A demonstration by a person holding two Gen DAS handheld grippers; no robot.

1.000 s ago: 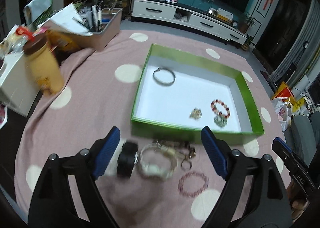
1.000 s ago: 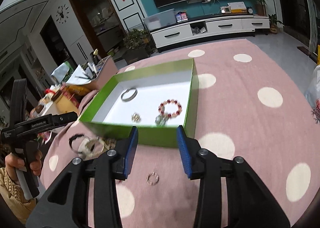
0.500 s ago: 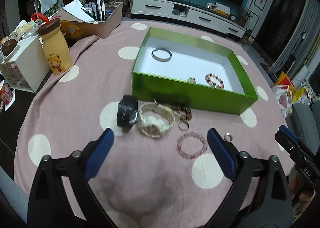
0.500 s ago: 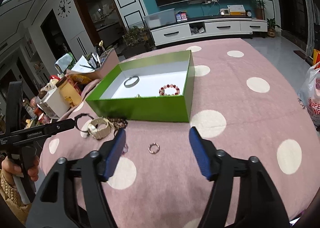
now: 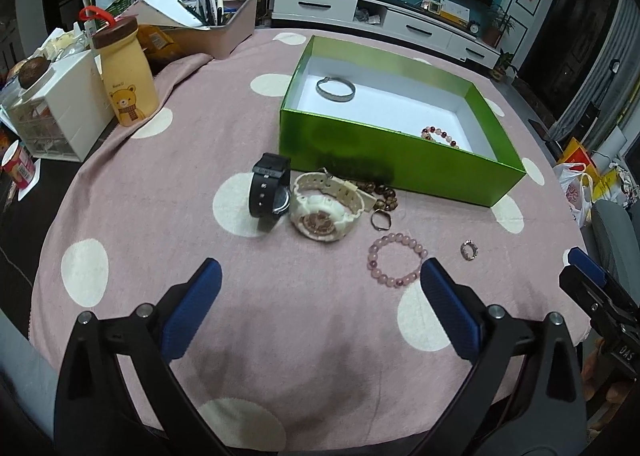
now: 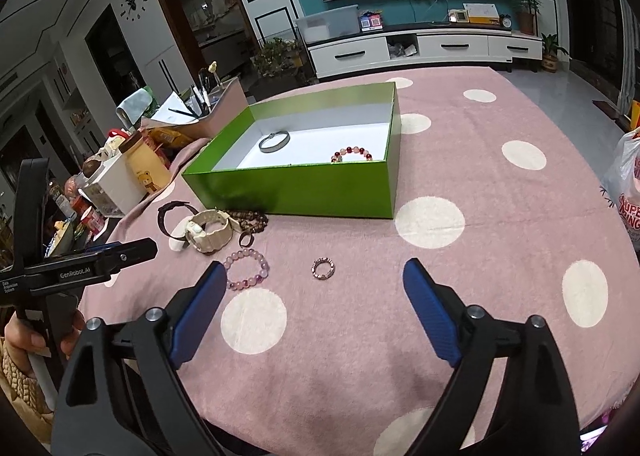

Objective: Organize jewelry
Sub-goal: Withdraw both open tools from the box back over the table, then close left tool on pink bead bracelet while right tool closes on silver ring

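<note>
Near green box on desk: black watch, white watch, pink beads, ring. Inside box: bangle, red beads. Left gripper opening, empty. Right gripper opening, empty.

Round table under pink cloth with cream dots. Green box toward the far side. Just near of it, black watch touching cream watch, brown beads, small ring. Nearer, pink bracelet; right of that, studded ring. Far left, yellow bottle, pen tray.
</note>
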